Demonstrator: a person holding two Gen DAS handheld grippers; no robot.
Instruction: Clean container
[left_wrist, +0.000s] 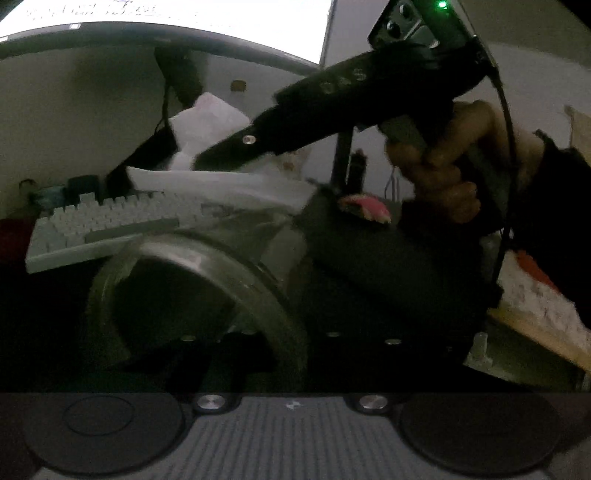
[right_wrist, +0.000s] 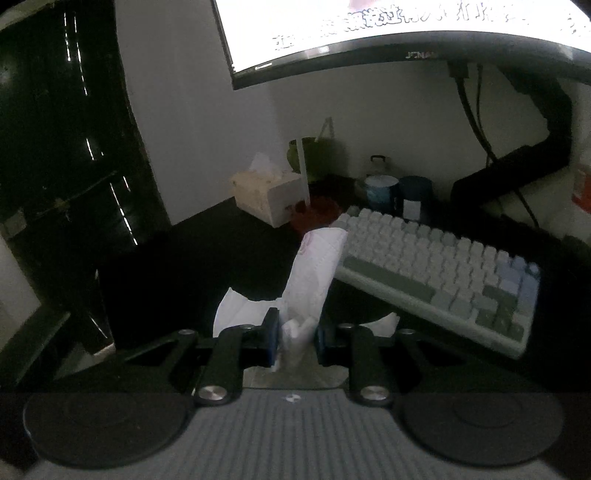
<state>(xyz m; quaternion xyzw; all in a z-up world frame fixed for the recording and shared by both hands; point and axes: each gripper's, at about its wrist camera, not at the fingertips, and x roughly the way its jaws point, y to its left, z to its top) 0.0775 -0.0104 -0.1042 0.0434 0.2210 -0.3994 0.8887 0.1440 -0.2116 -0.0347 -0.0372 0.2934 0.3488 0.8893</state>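
Observation:
A clear round container (left_wrist: 207, 258) fills the lower middle of the left wrist view, tipped with its mouth toward the camera. My left gripper (left_wrist: 291, 365) is dark and hard to read; its jaws look shut on the container's rim where it runs down between them. A hand (left_wrist: 443, 173) holds my right gripper (left_wrist: 207, 158) above the container, and a white tissue (left_wrist: 210, 118) bunches at its tip. In the right wrist view the right gripper (right_wrist: 295, 332) is shut on that tissue (right_wrist: 314, 266), which sticks up and forward from between the blue pads (right_wrist: 272, 332).
A pale keyboard (right_wrist: 443, 269) lies on the dark desk (right_wrist: 207, 251), also visible behind the container (left_wrist: 103, 221). A lit monitor (right_wrist: 369, 29) hangs above. A tissue box (right_wrist: 269, 195), a green cup (right_wrist: 314, 155) and jars (right_wrist: 380, 192) stand by the wall.

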